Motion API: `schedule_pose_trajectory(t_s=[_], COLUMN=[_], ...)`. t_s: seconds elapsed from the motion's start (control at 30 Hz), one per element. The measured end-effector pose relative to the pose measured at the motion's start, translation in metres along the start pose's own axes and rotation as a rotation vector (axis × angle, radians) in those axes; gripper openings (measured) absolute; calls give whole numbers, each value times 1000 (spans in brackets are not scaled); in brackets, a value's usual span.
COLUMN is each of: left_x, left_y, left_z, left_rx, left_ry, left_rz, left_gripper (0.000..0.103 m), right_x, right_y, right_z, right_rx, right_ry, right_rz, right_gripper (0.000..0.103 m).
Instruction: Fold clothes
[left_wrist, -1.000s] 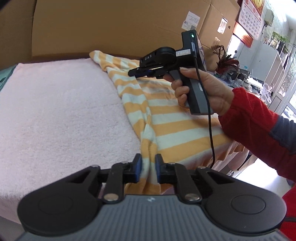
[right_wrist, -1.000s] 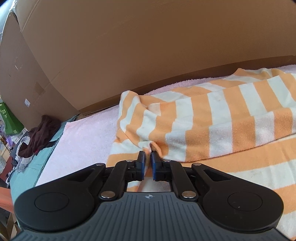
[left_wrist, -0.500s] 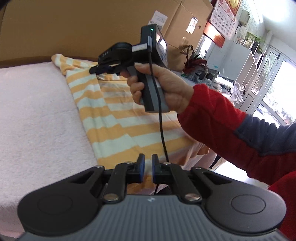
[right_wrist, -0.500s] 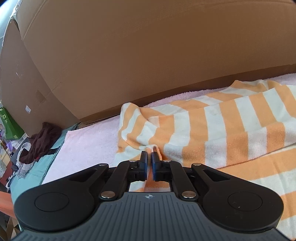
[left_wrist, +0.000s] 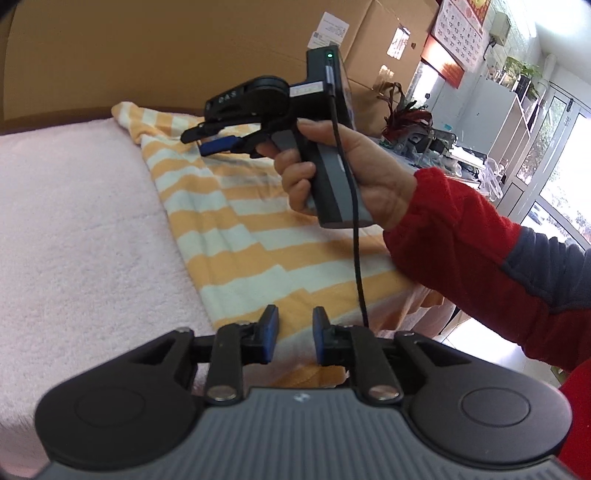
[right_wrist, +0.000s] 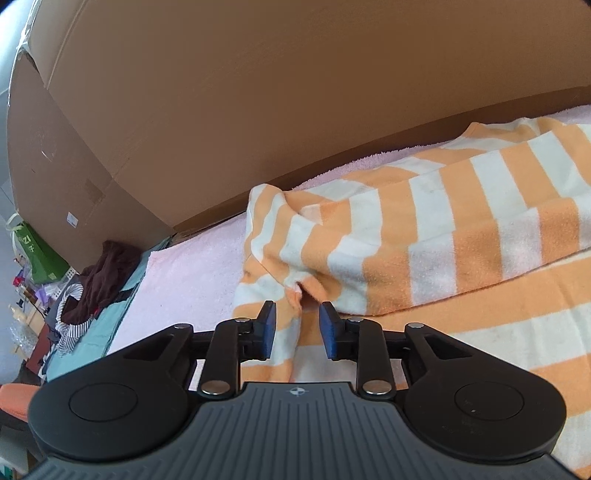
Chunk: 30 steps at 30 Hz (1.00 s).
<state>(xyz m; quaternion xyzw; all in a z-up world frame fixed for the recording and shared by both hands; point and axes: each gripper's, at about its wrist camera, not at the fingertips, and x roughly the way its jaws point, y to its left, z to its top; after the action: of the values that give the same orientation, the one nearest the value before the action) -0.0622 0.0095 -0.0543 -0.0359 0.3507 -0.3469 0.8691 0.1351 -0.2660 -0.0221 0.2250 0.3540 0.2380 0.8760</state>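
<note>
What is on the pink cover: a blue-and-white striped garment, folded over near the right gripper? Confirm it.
Wrong on colour only. The striped garment is orange and white, as the right wrist view shows. It does lie on the pink cover, folded over just ahead of the right gripper.

Garment lies on towel, before cardboard wall.

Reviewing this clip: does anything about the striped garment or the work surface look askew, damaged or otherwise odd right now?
Nothing looks damaged or spilled. The orange-and-white striped garment is folded over itself on the pink towel, but its corner near the right gripper is bunched and puckered, so the fold edge there is uneven. Both grippers' jaws have just been opening; neither pinches cloth.
</note>
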Motion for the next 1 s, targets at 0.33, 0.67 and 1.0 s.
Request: schedule_pose_trajectory(t_s=[0.33,0.67,1.0], left_x=[-1,-2,-3], left_y=[9,15,16], left_z=[3,5,5], left_rx=[-15,-35,1], left_ry=[5,20,69], left_rz=[-25,-76,-93], left_gripper=[11,11,11], right_x=[5,6,-27], right_y=[-8,-12,-9], right_z=[8,6,-2], right_rx=[11,52,23], right_ry=[-64,-51,-46], right_rz=[-46,38,-20], right_gripper=[7,35,22])
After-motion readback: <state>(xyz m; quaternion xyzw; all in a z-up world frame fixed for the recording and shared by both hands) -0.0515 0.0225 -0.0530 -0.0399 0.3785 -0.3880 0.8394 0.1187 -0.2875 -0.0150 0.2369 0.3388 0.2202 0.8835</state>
